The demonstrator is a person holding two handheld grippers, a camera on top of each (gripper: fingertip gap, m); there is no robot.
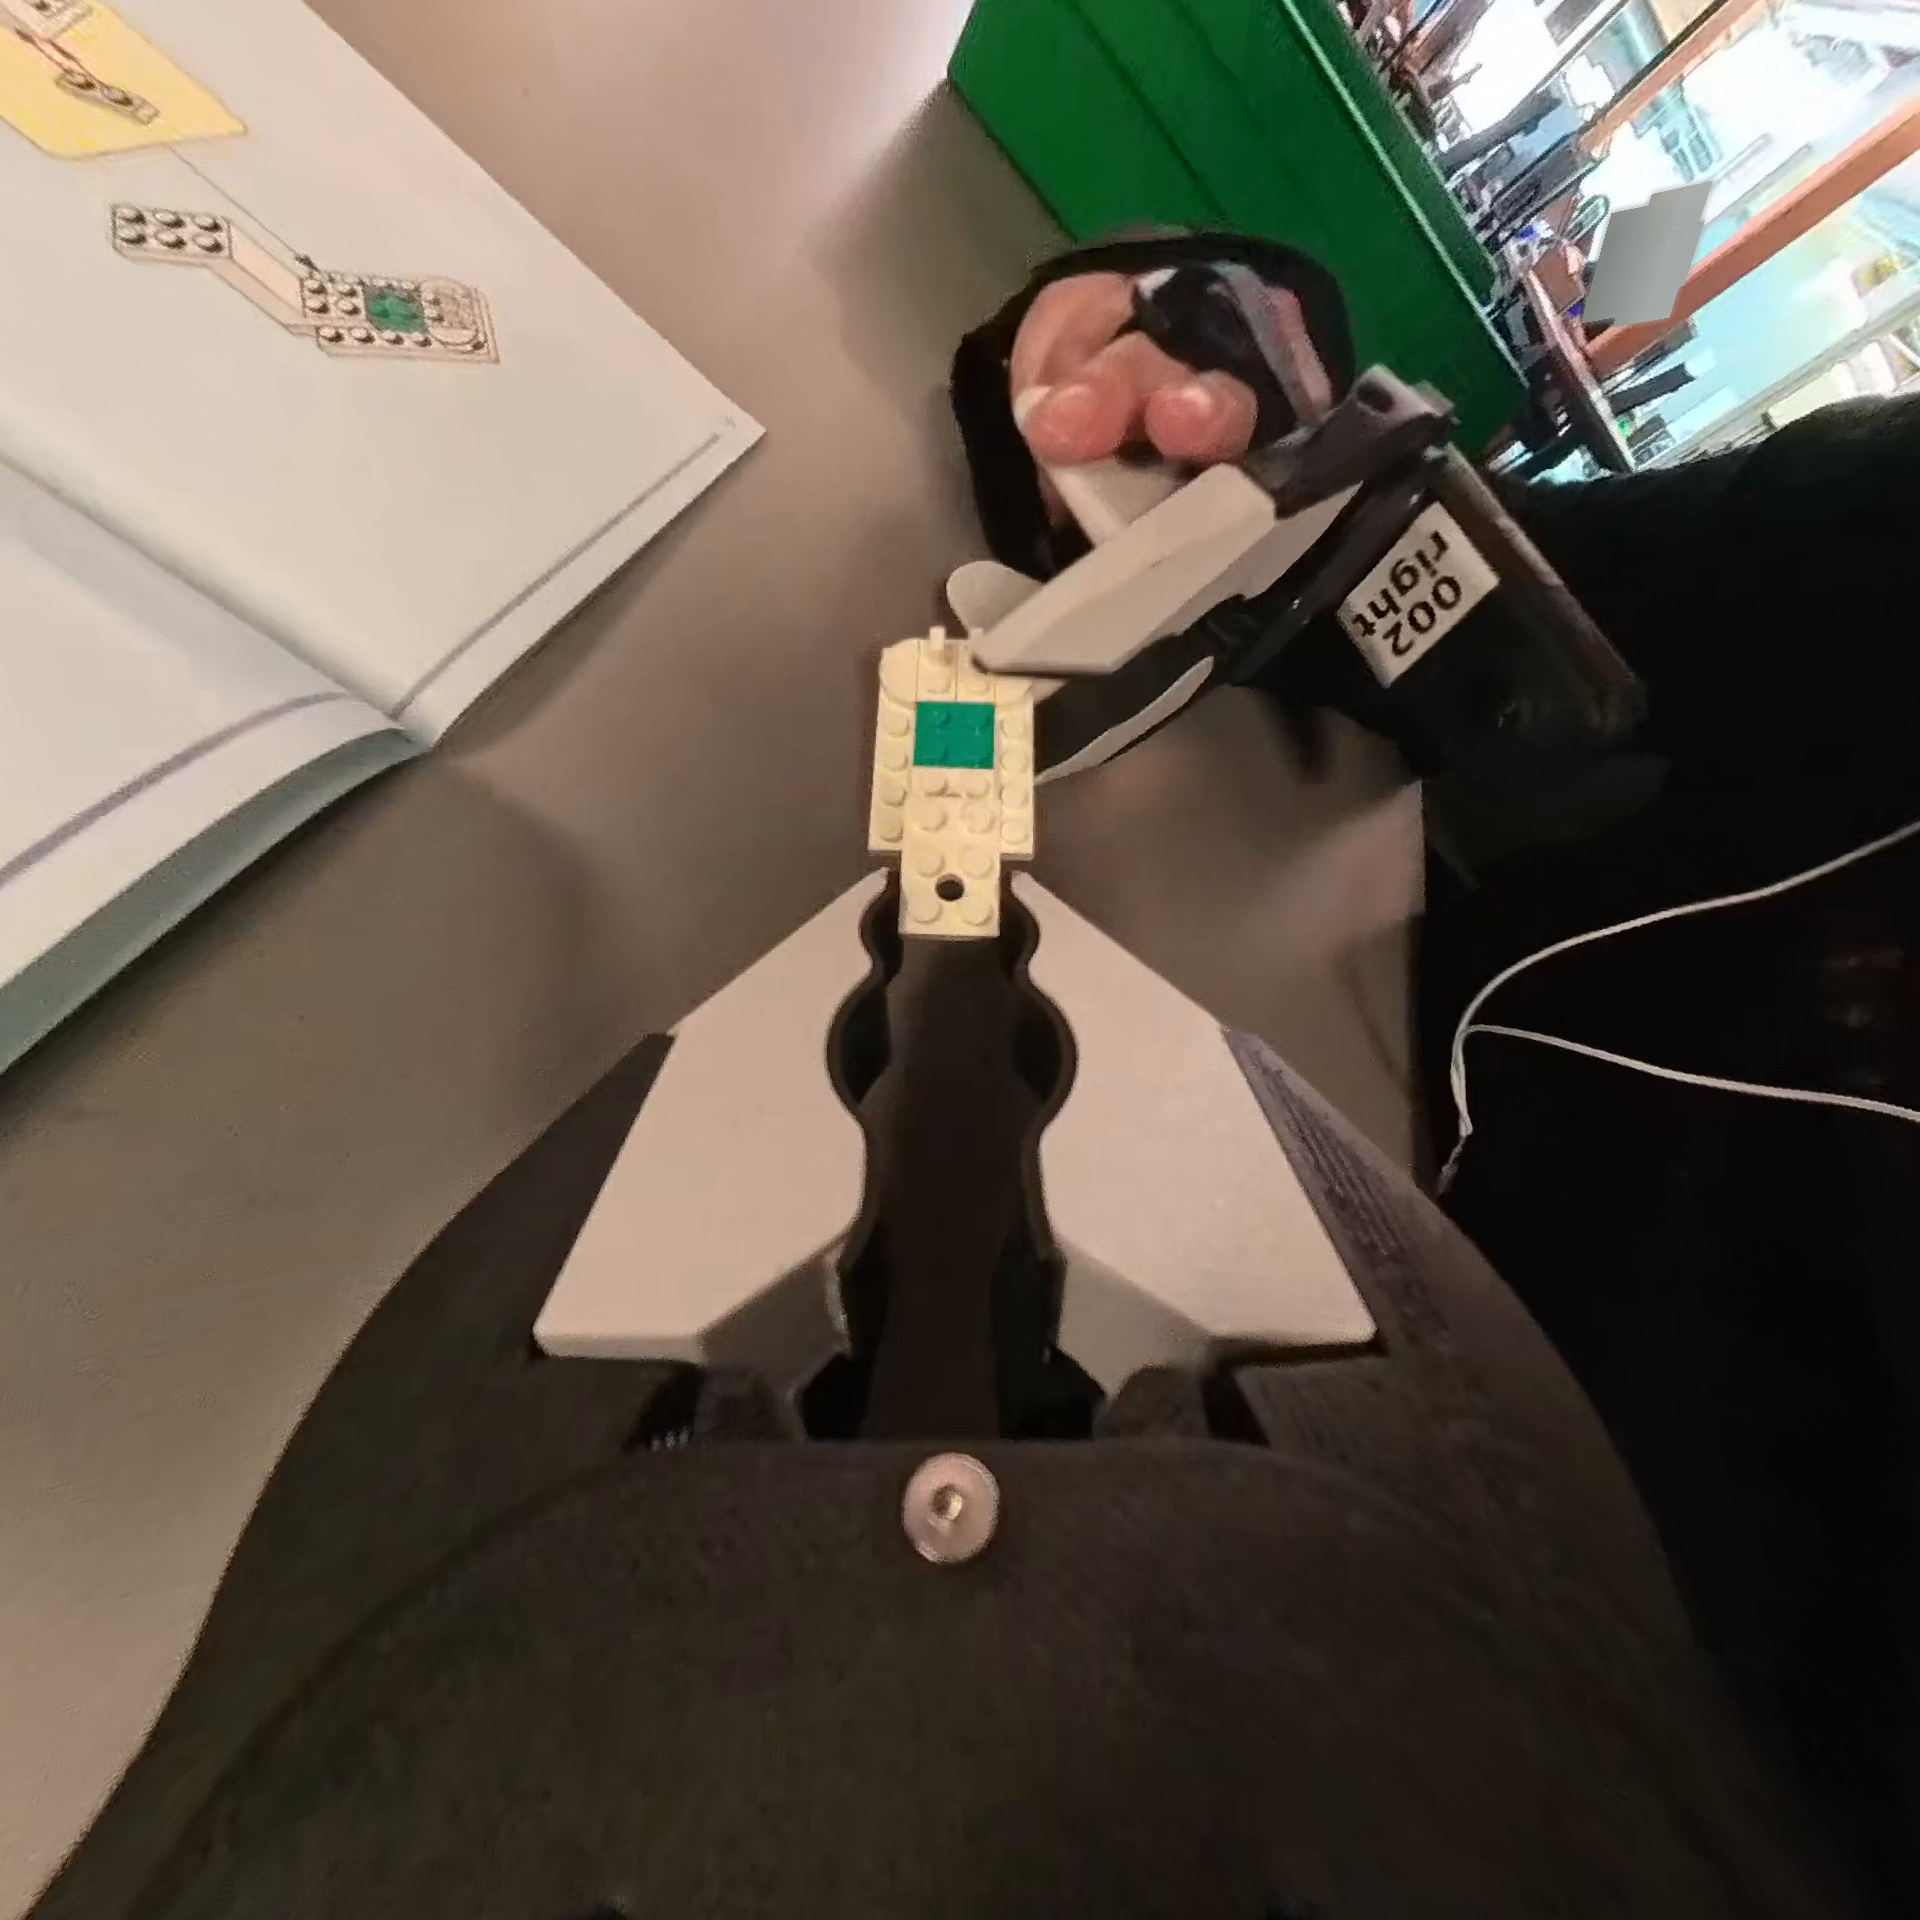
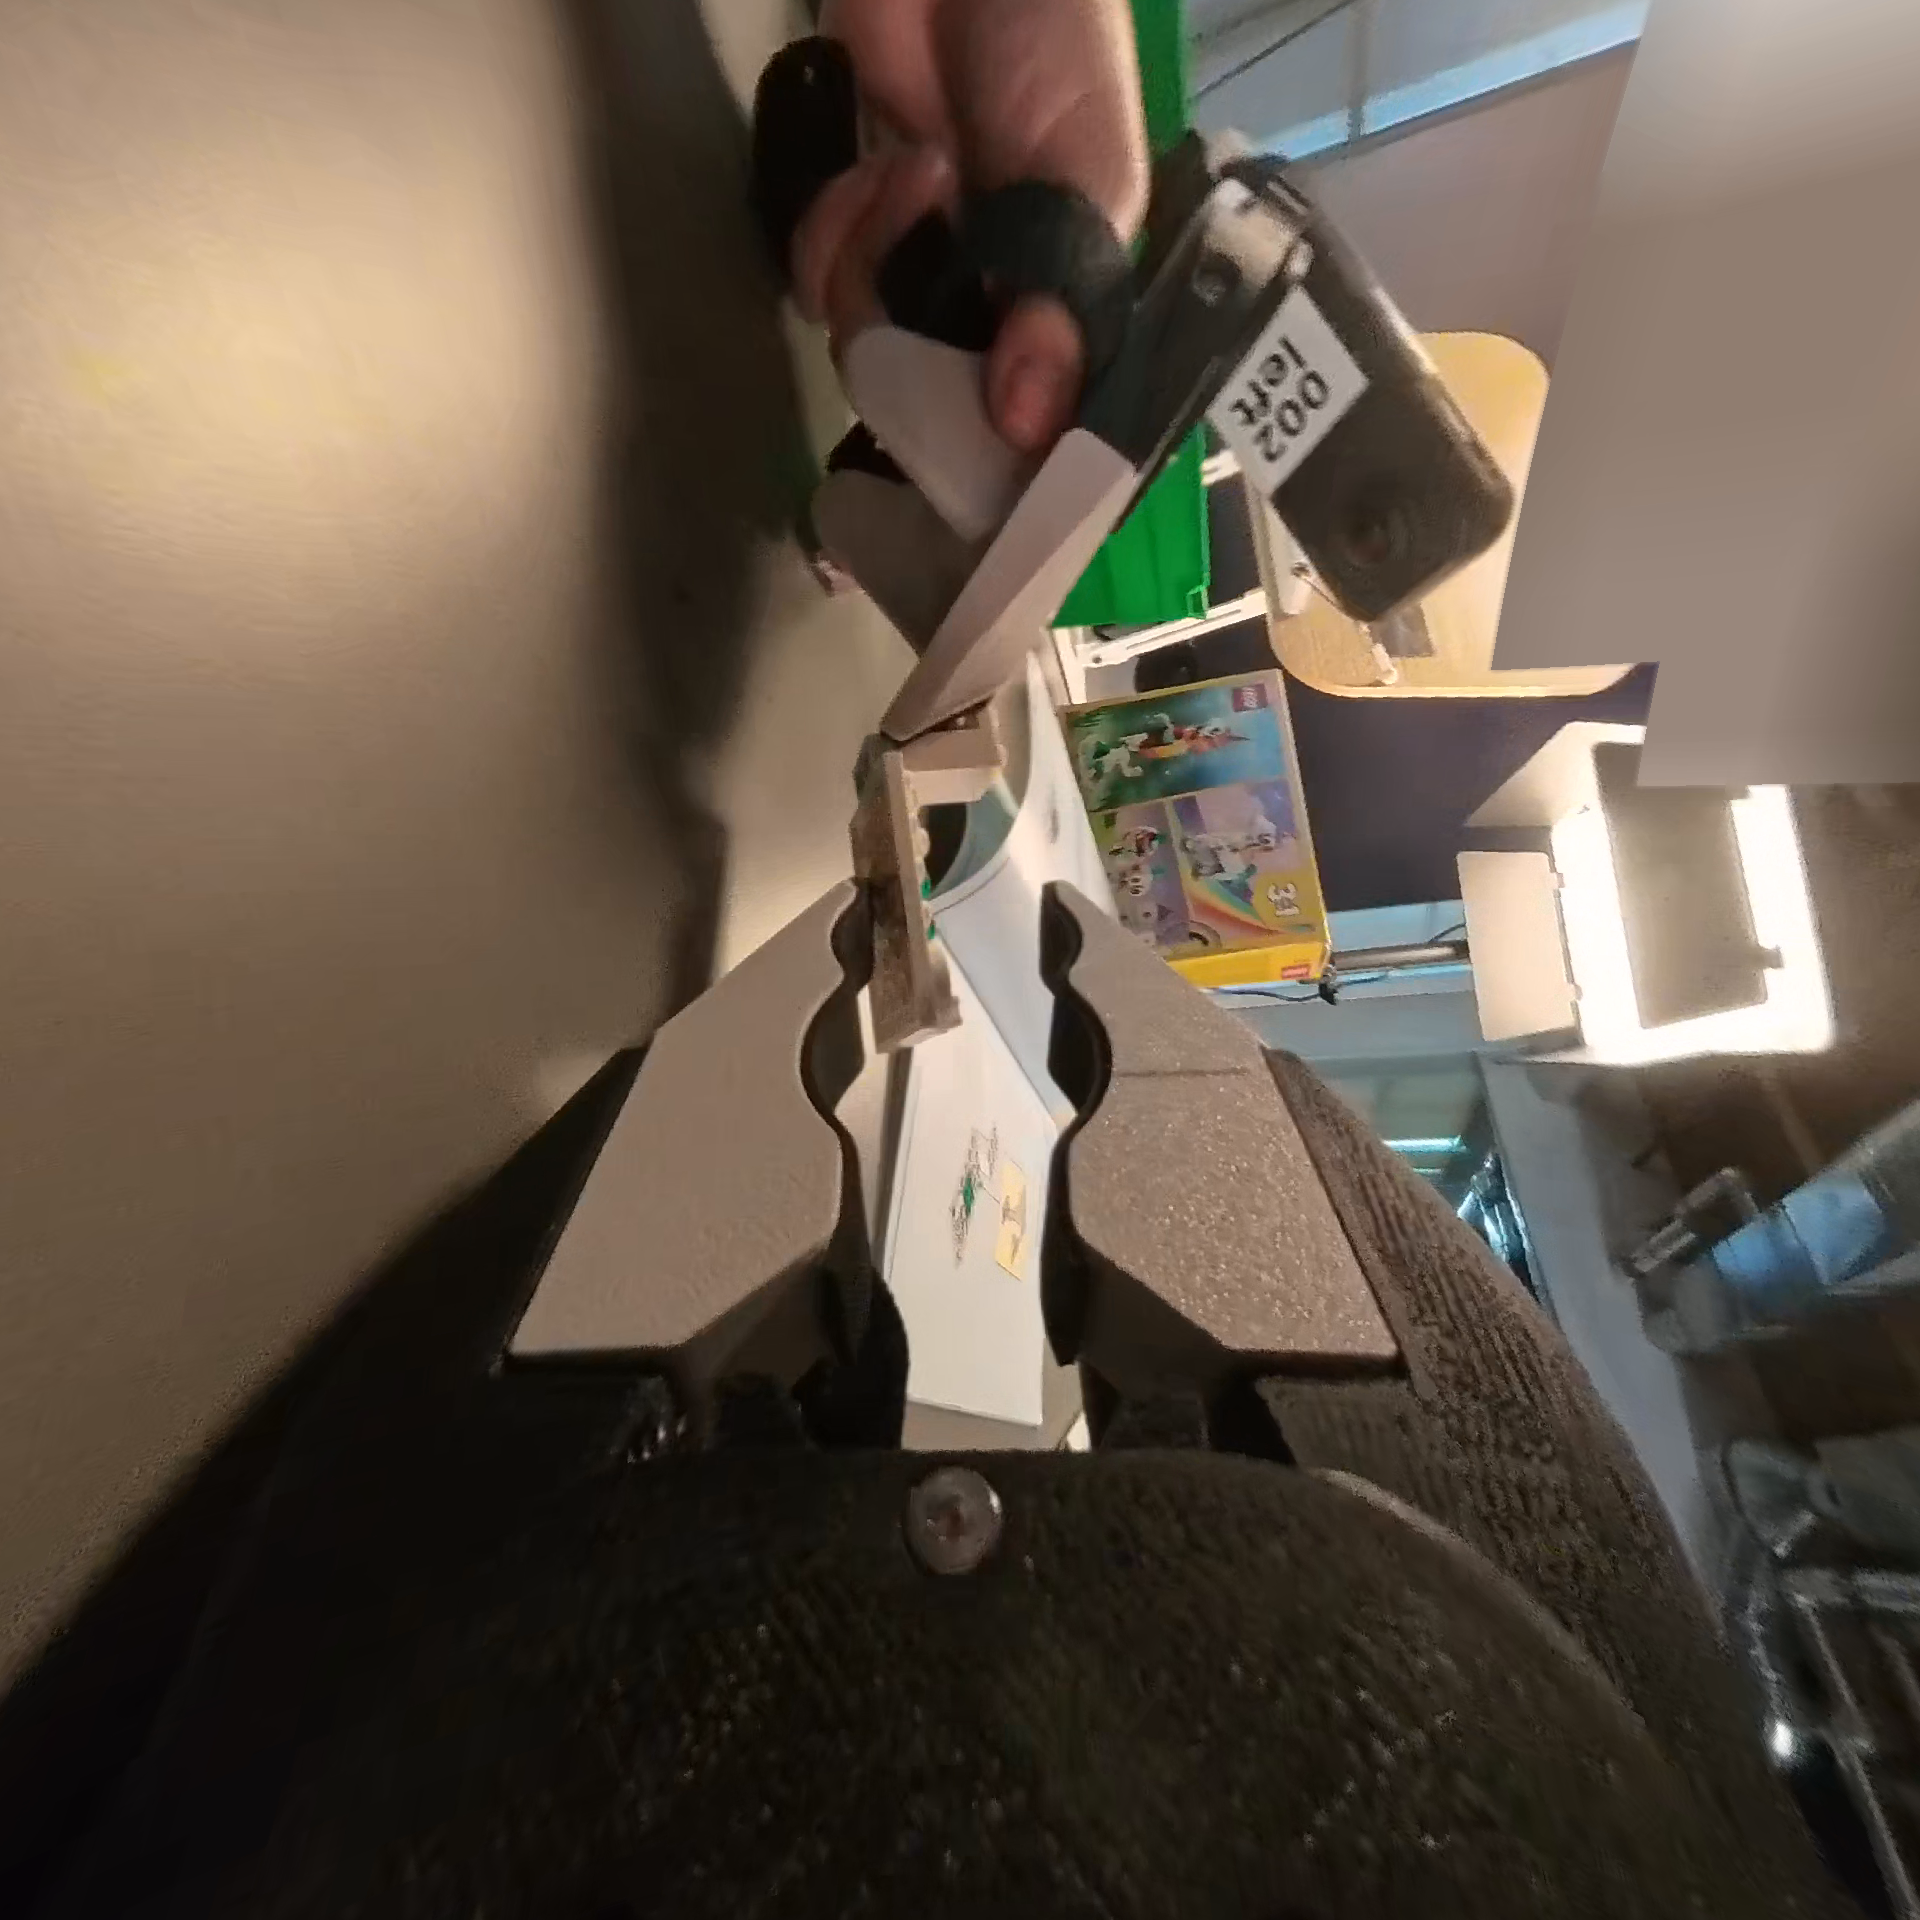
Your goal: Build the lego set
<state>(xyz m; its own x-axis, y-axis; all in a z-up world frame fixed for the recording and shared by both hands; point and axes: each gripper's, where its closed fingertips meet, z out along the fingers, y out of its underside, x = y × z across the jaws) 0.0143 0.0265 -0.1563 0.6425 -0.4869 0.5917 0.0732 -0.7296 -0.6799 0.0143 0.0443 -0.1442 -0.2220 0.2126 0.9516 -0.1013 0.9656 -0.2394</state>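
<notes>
A flat white lego assembly (image 1: pixel 951 790) with a green square tile (image 1: pixel 954 732) on top is held above the table. My left gripper (image 1: pixel 951 904) is shut on its narrow near end. My right gripper (image 1: pixel 1023 707) reaches in from the right, one finger (image 1: pixel 1101 613) over the assembly's far end. In the right wrist view the assembly (image 2: pixel 902 935) shows edge-on, lying against the left finger (image 2: pixel 727 1122) of my open right gripper (image 2: pixel 951 904), with a gap to the other finger. The left gripper (image 2: pixel 904 732) grips the assembly's far end there.
An open instruction booklet (image 1: pixel 312 468) lies on the grey table (image 1: pixel 260 1091) to the left; it also shows between the fingers in the right wrist view (image 2: pixel 966 1247). A green box (image 1: pixel 1195 156) stands behind. A lego set box (image 2: pixel 1195 821) stands farther off. A white cable (image 1: pixel 1610 1039) hangs at right.
</notes>
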